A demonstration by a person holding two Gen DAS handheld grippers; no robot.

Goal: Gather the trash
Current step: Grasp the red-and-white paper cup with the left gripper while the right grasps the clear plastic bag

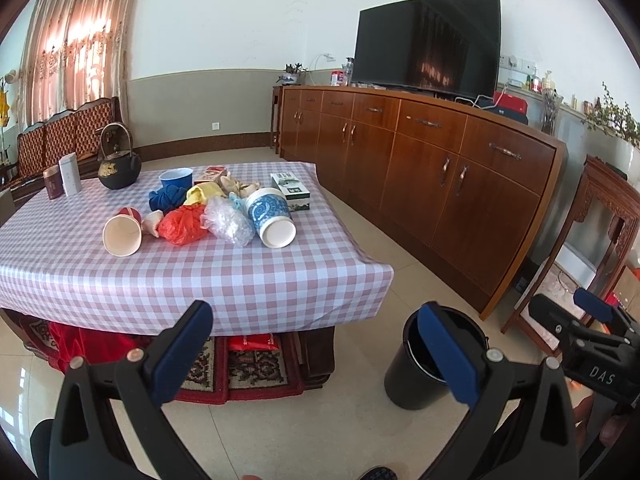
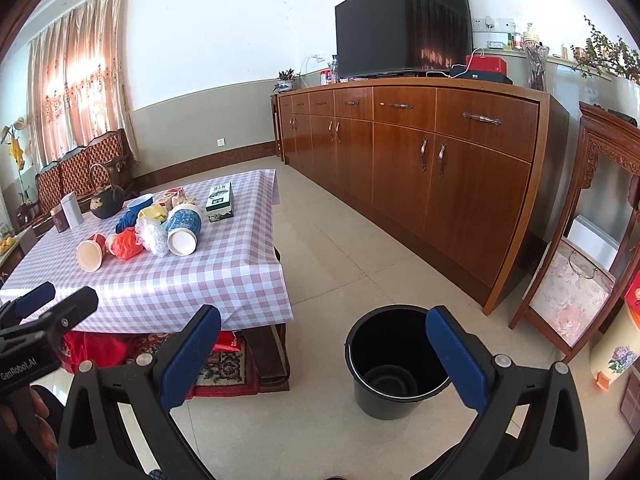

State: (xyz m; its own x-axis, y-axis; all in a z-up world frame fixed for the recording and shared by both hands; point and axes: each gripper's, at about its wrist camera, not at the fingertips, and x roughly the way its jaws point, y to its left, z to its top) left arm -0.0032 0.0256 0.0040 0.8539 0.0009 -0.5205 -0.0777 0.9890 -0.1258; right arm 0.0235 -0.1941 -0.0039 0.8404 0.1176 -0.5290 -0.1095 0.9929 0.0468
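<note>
A pile of trash lies on the checked table (image 1: 200,280): a red paper cup (image 1: 122,232) on its side, a red plastic bag (image 1: 182,224), a clear crumpled bag (image 1: 230,222), a blue-and-white cup (image 1: 270,216) on its side, blue and yellow crumpled items. The pile also shows in the right wrist view, with the red cup (image 2: 90,252) and blue-and-white cup (image 2: 184,228). A black bucket (image 2: 394,364) stands on the floor right of the table, also in the left view (image 1: 428,364). My left gripper (image 1: 316,352) and right gripper (image 2: 324,356) are open, empty, held short of the table.
A black teapot (image 1: 118,164), a blue bowl (image 1: 176,178), two tins (image 1: 70,178) and a green box (image 1: 292,190) stand on the table. A long wooden sideboard (image 1: 420,168) with a TV runs along the right wall. A carved side table (image 2: 592,240) stands far right.
</note>
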